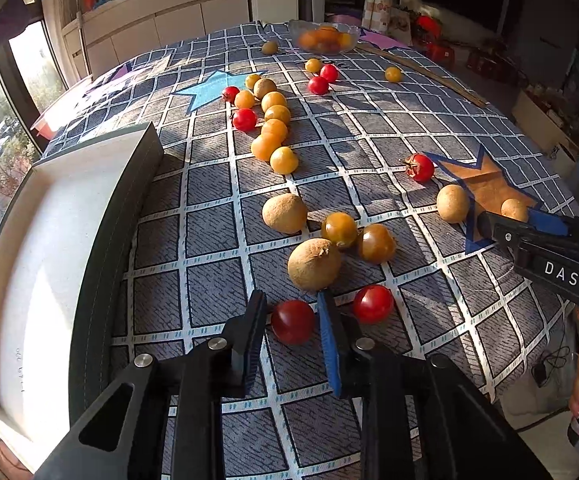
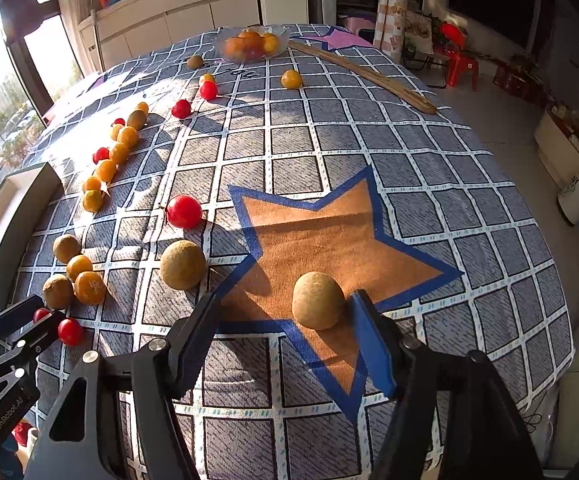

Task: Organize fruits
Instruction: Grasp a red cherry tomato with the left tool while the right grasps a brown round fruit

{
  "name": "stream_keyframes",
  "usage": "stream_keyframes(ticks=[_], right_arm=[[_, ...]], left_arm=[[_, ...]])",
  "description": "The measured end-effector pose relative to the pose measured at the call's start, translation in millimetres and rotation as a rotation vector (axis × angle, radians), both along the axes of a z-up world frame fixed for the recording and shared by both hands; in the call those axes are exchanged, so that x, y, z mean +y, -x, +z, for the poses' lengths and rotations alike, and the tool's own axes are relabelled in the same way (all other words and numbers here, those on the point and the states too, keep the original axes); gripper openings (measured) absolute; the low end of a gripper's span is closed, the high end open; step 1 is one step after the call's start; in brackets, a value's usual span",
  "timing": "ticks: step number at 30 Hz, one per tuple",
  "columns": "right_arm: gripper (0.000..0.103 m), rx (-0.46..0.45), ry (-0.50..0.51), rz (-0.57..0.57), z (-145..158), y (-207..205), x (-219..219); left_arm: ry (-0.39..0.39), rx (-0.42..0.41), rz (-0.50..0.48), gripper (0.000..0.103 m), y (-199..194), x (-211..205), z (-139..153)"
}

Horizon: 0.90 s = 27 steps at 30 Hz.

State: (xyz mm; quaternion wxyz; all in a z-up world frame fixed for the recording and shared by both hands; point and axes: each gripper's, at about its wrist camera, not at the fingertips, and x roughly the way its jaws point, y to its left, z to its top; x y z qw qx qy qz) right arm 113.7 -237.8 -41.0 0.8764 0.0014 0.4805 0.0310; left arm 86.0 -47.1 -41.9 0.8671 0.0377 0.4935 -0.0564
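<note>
- Fingers of the left gripper (image 1: 291,322) stand apart around a dark red cherry tomato (image 1: 292,322); a gap shows beside the black finger, and whether the blue pad touches the fruit cannot be told.
- Second red tomato (image 1: 373,303) lies just right of the blue pad, half cut off by it in the right wrist view.
- Right gripper (image 2: 285,306) is spread wide, its blue finger touching or just beside a brown round fruit (image 2: 318,300) on the orange star (contact is hard to judge).
- Another brown fruit (image 2: 182,264) sits near the black finger, outside the star.
- Grey tray (image 1: 89,248) at the left edge is bleached by sun glare, so its floor is hard to read.
- Checked grey-and-white cloth (image 1: 217,240) covers the surface, with loose orange, red and brown fruits scattered across it.
- Row of orange fruits (image 1: 274,130) runs up the middle distance.
- Glass bowl (image 2: 251,44) of orange fruit stands at the far edge, a wooden stick (image 2: 363,76) lying to its right.
- White cabinets (image 2: 177,28) and bright windows lie behind; the right of the room is dark, its details unclear.
</note>
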Motion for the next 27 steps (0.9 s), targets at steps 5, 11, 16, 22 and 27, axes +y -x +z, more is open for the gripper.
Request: stream_keyframes(ticks=[5, 11, 16, 22, 27], right_arm=[[0.027, 0.016, -0.122, 0.001, 2.7, -1.3, -12.6], [0.027, 0.048, -0.250, -0.018, 2.9, 11.6, -21.9], [0.027, 0.054, -0.268, -0.006, 9.7, 22.1, -12.7], [0.027, 0.049, -0.287, 0.035, 24.5, 26.8, 10.7], [0.027, 0.041, -0.283, 0.095, 38.1, 30.3, 42.9]], left_arm=[[0.022, 0.011, -0.008, 0.022, 3.9, 1.6, 1.6], [0.055, -0.008, -0.016, 0.022, 13.9, 9.7, 12.5], [0.075, -0.037, -0.011, 0.022, 23.8, 23.3, 25.5], [0.090, -0.071, 0.026, 0.022, 32.7, 48.2, 37.9], [0.102, -0.100, 0.074, 0.022, 40.4, 76.0, 47.8]])
